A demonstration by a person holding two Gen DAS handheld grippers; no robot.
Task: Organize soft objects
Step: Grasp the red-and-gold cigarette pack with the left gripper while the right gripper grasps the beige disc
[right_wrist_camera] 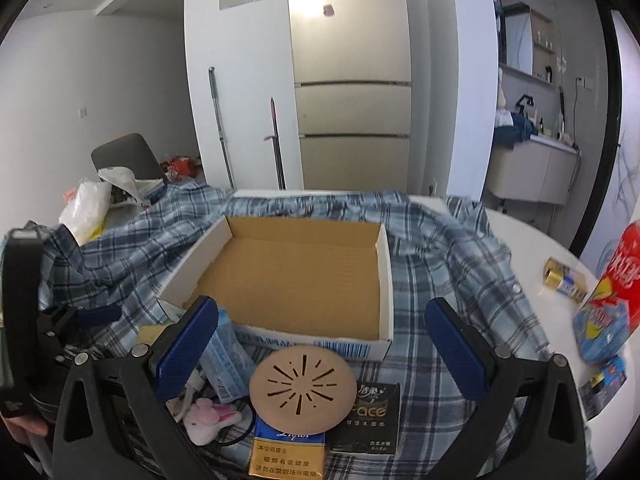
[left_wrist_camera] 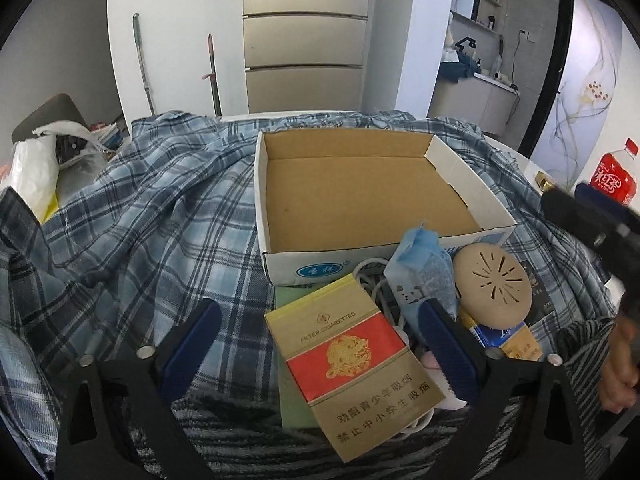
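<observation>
An empty cardboard box [left_wrist_camera: 304, 268] [right_wrist_camera: 200, 256] sits on a blue plaid shirt [left_wrist_camera: 160, 208] [right_wrist_camera: 440, 248] spread over the table. In front of it lies a heap: a gold-and-red cigarette pack [left_wrist_camera: 352, 364], a blue mask packet [left_wrist_camera: 424, 268] [right_wrist_camera: 228, 352], a round beige vented disc [left_wrist_camera: 494, 284] [right_wrist_camera: 303, 386], a pink plush toy [right_wrist_camera: 208, 420], a black tissue pack [right_wrist_camera: 370, 416] and a grey striped knit cloth [left_wrist_camera: 240, 432]. My left gripper [left_wrist_camera: 318, 346] is open, its pads either side of the cigarette pack without touching it. My right gripper [right_wrist_camera: 322, 344] hangs open over the disc.
A red drink bottle [left_wrist_camera: 616, 180] [right_wrist_camera: 616, 280] and a small gold box [right_wrist_camera: 564, 280] stand on the white table [right_wrist_camera: 528, 232] at the right. A plastic bag [left_wrist_camera: 36, 176] [right_wrist_camera: 88, 208] lies at the left by a chair. A white cable [left_wrist_camera: 372, 280] runs through the heap.
</observation>
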